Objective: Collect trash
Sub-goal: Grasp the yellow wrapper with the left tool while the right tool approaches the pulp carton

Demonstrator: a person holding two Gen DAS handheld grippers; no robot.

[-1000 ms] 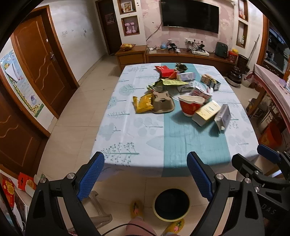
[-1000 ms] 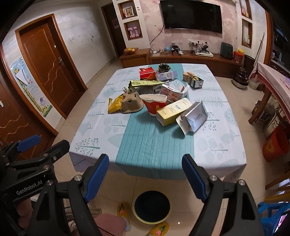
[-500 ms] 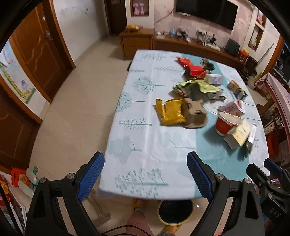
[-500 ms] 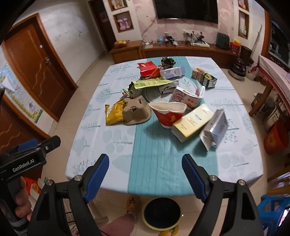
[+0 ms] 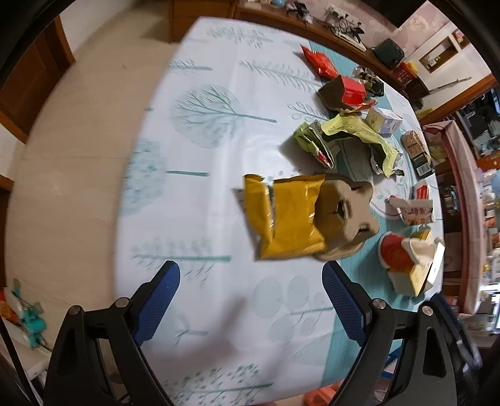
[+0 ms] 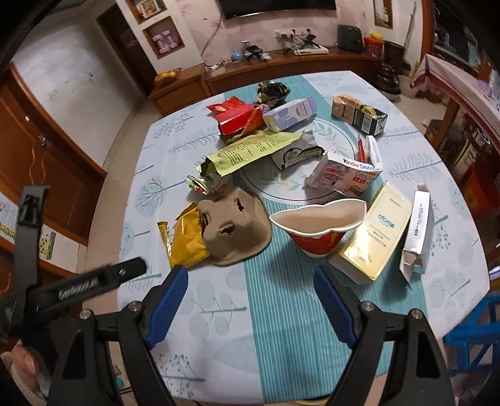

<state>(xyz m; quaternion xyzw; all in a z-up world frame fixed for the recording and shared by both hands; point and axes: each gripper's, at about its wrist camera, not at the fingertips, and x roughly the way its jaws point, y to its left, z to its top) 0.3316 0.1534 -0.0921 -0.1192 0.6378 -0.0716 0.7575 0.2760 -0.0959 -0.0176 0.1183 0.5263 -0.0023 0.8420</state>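
both grippers [image 5: 250, 299] [image 6: 250, 299] agape above yellow wrapper [image 5: 286, 218]

Home living room: wall television [image 6: 275, 6], dining table [image 6: 437, 175]

Both grippers, left gripper [image 5: 251, 301] and right gripper [image 6: 250, 304], had black angular frames, silver screws and blue textured pads [image 6: 168, 299]; the left one carried white lettering

Crinkled yellow foil snack bag [image 5: 286, 217] lies flat, its edge tucked under the brown moulded-pulp tray [image 6: 236, 226]; crushed red paper cup [image 6: 317, 229] alongside.
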